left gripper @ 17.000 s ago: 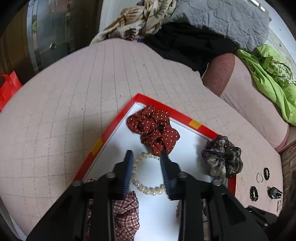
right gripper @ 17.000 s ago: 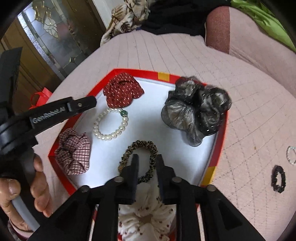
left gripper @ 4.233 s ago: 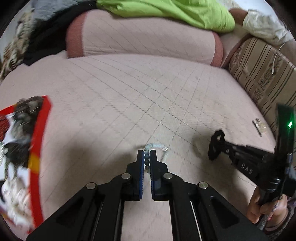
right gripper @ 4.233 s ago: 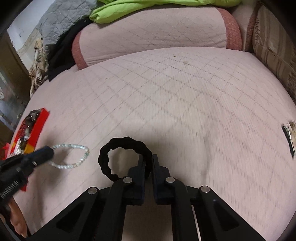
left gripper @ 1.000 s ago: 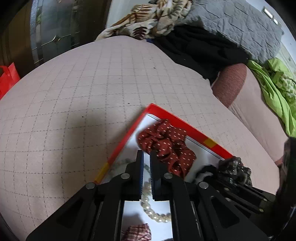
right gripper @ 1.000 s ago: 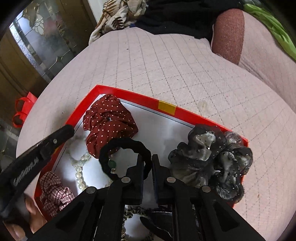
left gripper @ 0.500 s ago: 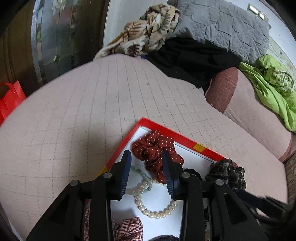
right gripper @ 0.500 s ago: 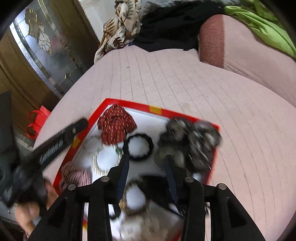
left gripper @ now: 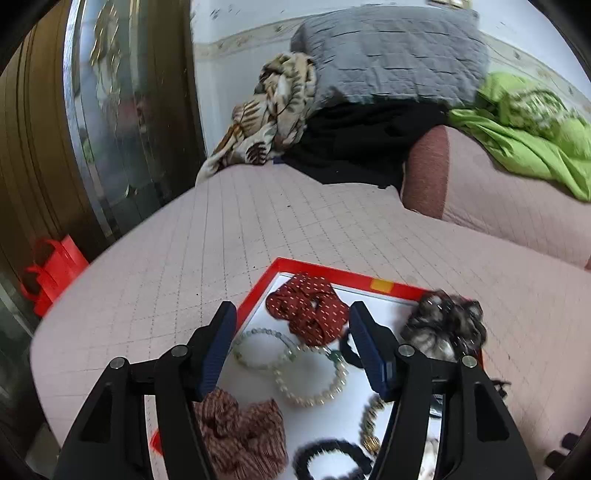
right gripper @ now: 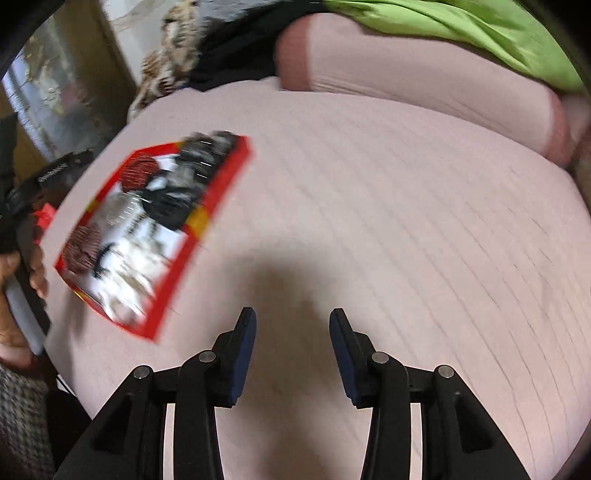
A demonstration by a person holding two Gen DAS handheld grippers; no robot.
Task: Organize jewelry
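Note:
A red-rimmed white tray [left gripper: 258,285] lies on the pink quilted bed. It holds a red dotted scrunchie [left gripper: 308,308], a pale bead bracelet [left gripper: 258,349], a pearl bracelet [left gripper: 314,380], a dark shiny scrunchie [left gripper: 447,328], a plaid scrunchie [left gripper: 240,432] and a black hair tie [left gripper: 332,458]. My left gripper [left gripper: 291,347] is open and empty above the tray. My right gripper [right gripper: 291,347] is open and empty over bare bedcover, right of the blurred tray [right gripper: 207,225].
A pink bolster [right gripper: 406,74] with green cloth [right gripper: 461,26] runs along the far side. Grey quilt [left gripper: 388,55], black clothes and a patterned scarf [left gripper: 266,110] pile at the back. A red bag [left gripper: 55,266] stands by the door, left of the bed.
Both grippers opened and dropped their pieces in the tray: the bead bracelet and the black hair tie. My right gripper then swung away to the right, off the tray. My left gripper lifted back.

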